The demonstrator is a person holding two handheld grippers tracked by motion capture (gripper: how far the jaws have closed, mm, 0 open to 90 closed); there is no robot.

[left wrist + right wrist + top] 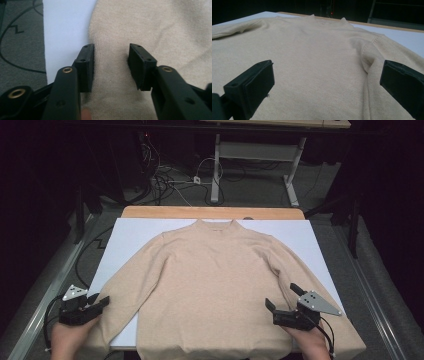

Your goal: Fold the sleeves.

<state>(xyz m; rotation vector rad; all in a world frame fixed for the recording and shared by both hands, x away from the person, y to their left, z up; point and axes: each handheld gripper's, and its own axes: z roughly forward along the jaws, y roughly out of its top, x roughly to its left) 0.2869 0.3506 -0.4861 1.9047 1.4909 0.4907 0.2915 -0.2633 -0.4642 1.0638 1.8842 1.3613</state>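
Sweater (210, 285) flat on worktop (125, 232).
My left gripper (111, 67) straddles a sleeve, jaws part-open; my right gripper (327, 85) gapes, empty.

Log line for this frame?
sweater flat on white board | left gripper open over sleeve | right gripper open

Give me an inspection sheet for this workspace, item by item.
Surface: white sheet on a wooden table.
Job's things: beige sweater laid flat, front up, sleeves spread, hem at the near edge.
Clutter: nothing seen.
Grippers: left gripper over the sweater's left sleeve, jaws astride the fabric with a gap between them; right gripper at the right sleeve seam, jaws wide open.
Cables: loose bundle on the floor behind the table; one trails from each gripper.
Surroundings: dark room, grey floor, desk frame behind.
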